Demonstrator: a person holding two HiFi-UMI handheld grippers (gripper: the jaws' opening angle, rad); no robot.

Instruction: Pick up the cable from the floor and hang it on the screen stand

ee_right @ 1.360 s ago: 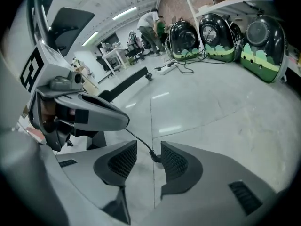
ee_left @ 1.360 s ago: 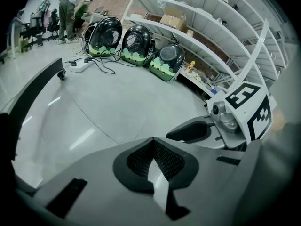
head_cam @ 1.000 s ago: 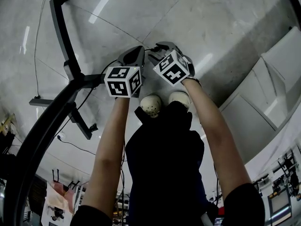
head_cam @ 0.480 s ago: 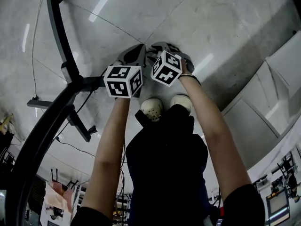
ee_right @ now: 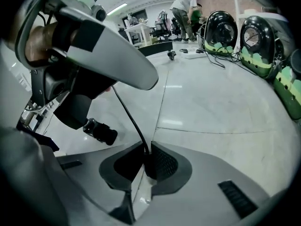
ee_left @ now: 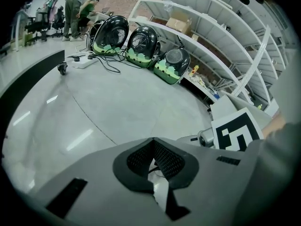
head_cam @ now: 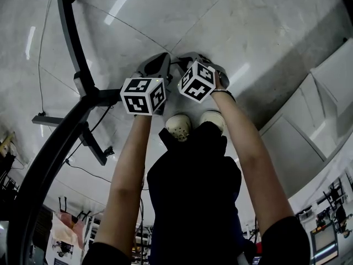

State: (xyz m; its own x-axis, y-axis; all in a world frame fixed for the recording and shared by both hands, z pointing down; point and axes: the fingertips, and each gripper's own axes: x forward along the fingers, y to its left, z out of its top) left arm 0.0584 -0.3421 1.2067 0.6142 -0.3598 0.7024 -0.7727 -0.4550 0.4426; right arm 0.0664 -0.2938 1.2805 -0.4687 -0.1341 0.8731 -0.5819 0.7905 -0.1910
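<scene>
A thin black cable (ee_right: 127,109) rises from the floor between my two grippers. My right gripper (ee_right: 145,152) has just been closing, and its pads now pinch the cable between them. From there the cable runs up to the underside of my left gripper (ee_right: 110,51). In its own view the left gripper (ee_left: 153,142) has its tips together, a thin dark strand showing behind the pads. From the head view both grippers point down at the floor side by side, left (head_cam: 162,58) and right (head_cam: 185,57). The black screen stand (head_cam: 70,35) lies to their left.
A castor (ee_right: 100,132) of the stand sits close to the right gripper. My shoes (head_cam: 177,125) are just below the grippers. White panels (head_cam: 309,109) lie at the right. Dome-fronted black bags (ee_left: 141,41), white shelving (ee_left: 211,13), a power strip (ee_left: 82,60) and a person (ee_left: 77,4) are farther off.
The right gripper has sunk a little, rolled and edged towards the left gripper, its marker cube showing a different face. The left gripper has stayed where it was.
</scene>
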